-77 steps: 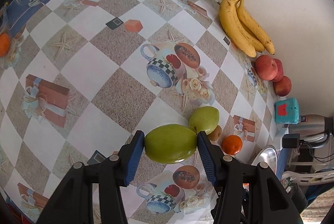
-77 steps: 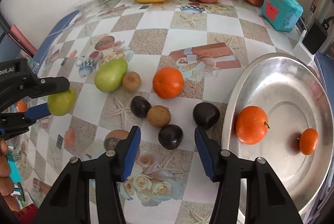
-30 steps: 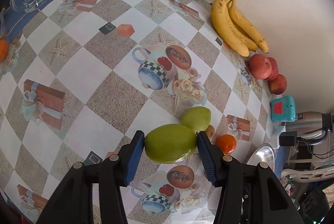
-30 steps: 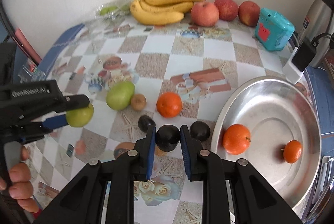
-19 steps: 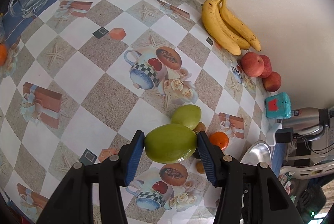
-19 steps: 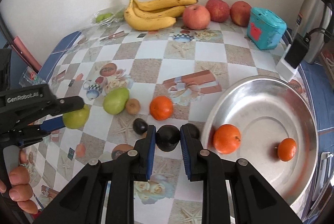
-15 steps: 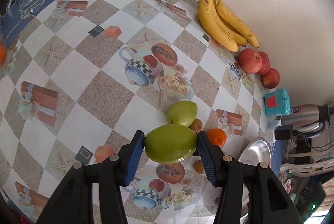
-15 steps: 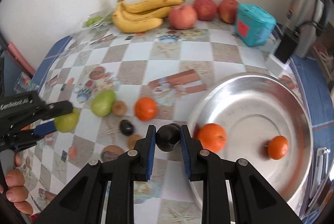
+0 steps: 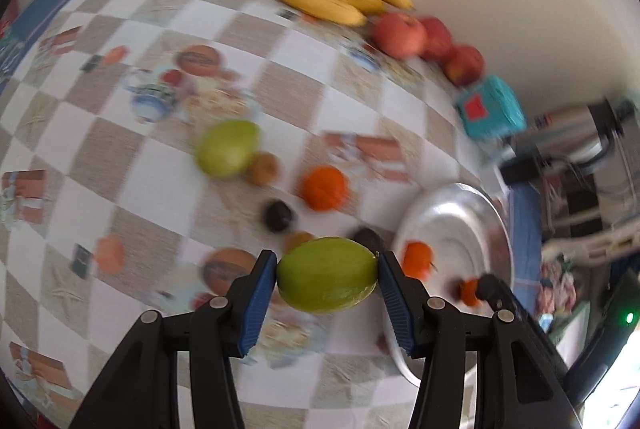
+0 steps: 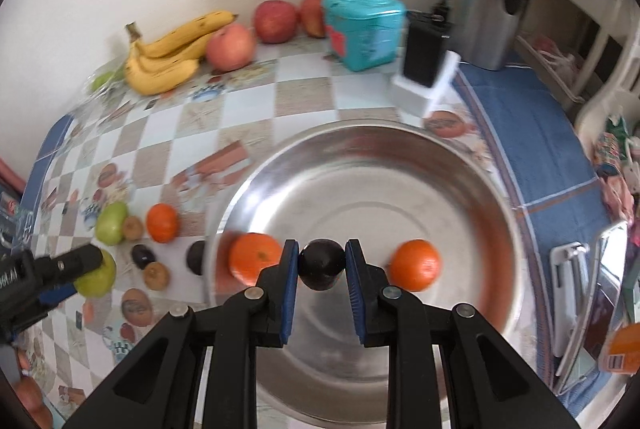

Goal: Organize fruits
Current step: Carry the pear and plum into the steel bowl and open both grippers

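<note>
A table [image 10: 304,97] covered with a checkered printed cloth stands against a pale wall. Along its far edge lie a bunch of bananas [image 10: 168,57], three red apples [image 10: 276,21], a teal box [image 10: 362,29] and a steel kettle [image 10: 492,1]. A wide steel bowl [image 10: 400,165] sits toward the table's right edge and contains two oranges [image 10: 414,265].

The right tongs [image 10: 322,265] are clamped narrowly on a dark round fruit [image 10: 322,265], held above the bowl's interior between the two oranges.

The left tongs [image 9: 327,275] grip a green fruit [image 9: 327,275] across its length, raised above the cloth just left of the bowl's rim; this view is blurred.

On the cloth left of the bowl rest a second green fruit [image 10: 111,223], a third orange [image 10: 161,223], two small brown fruits [image 10: 132,227] and two dark fruits [image 10: 142,255].
</note>
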A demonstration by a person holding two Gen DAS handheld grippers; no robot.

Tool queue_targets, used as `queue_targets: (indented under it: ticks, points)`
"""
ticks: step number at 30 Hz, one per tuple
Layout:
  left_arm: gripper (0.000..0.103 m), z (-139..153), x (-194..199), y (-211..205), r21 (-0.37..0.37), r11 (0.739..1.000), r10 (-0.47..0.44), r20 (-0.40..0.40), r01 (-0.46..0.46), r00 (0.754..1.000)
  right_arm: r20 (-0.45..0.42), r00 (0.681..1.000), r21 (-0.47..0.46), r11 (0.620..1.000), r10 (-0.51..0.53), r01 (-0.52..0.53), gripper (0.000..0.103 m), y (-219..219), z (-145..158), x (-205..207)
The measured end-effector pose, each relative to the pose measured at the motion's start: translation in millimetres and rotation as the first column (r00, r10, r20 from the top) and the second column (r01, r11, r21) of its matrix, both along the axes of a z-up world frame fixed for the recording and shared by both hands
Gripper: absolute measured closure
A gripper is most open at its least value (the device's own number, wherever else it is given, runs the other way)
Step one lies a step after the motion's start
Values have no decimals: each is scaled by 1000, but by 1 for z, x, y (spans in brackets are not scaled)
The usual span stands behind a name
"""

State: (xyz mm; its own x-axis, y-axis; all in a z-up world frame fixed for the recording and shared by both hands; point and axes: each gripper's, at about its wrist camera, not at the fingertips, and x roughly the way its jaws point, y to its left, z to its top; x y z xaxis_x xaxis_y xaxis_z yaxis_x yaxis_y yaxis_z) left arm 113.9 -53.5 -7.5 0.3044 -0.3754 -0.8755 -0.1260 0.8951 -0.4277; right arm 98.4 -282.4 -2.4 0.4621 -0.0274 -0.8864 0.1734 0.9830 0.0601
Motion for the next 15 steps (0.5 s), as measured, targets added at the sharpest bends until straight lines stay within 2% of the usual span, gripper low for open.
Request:
queue_targets:
  ticks: [9,15]
  points:
    - [48,2,-18,-65,40,987,-159,42,157,986,30,998,22,999,-50,49,79,-25,13,-10]
    - [48,-2,-21,-83,80,976,-206,65,200,976,14,999,30,999,-30,29,78,-23,8,-9]
